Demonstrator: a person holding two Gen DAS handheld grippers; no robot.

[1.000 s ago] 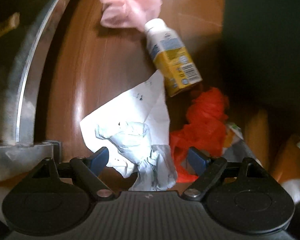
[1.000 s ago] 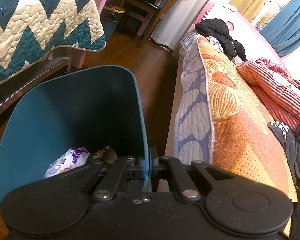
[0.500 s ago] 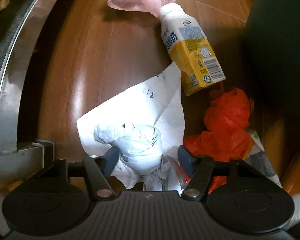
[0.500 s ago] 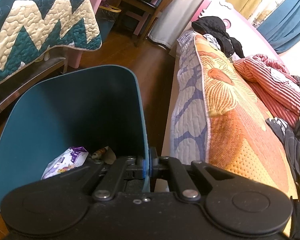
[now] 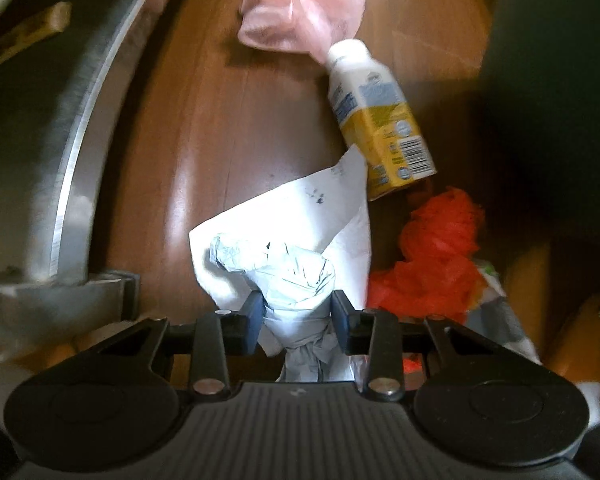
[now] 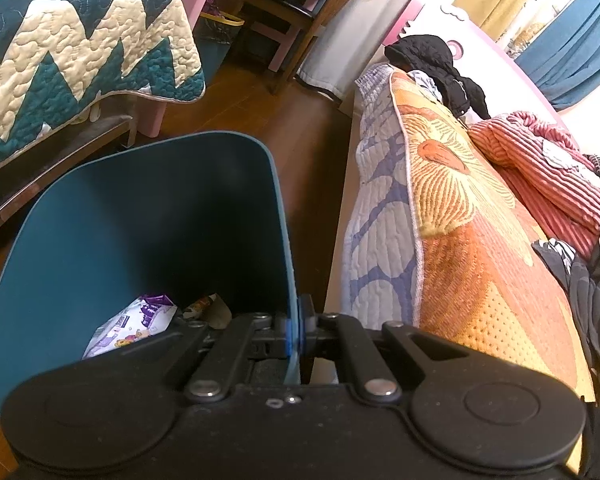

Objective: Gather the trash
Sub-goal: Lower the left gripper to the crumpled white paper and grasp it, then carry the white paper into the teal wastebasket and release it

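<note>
- Two grippers share the work: the left gripper [image 5: 297, 318] points down at the wooden floor [image 5: 204, 128], its jaws closing, with the crumpled paper wad [image 5: 284, 268] between them; both blue pads already touch the wad's sides.
- The right gripper [image 6: 297, 332] has its jaws clamped shut on the near rim of the teal bin [image 6: 140, 216], which stands between the zigzag quilt [image 6: 80, 64] and the floral bedspread [image 6: 460, 208].
- Landmark for the litter is the paper wad: the yellow drink bottle [image 5: 380, 120] lies beyond it, its base touching the paper's far corner; the pink plastic bag [image 5: 300, 8] lies beyond the bottle's cap; the orange plastic bag [image 5: 432, 256] sits just to the wad's right.
- Step in hand, as judged: securing the wad before lifting. A good grip squeezes the dense crumpled core, not the loose flat flap; the lift should be straight up so that the flap does not drag the bottle.
- Risk, as judged: the light paper may slip if only its edge is pinched.
- Left wrist view alone shows the floor litter; the bin appears there only as a dark mass on the right.
- Right wrist view alone shows the bin's interior, with a purple-printed wrapper [image 6: 136, 320] at the bottom, and the room beyond.
</note>
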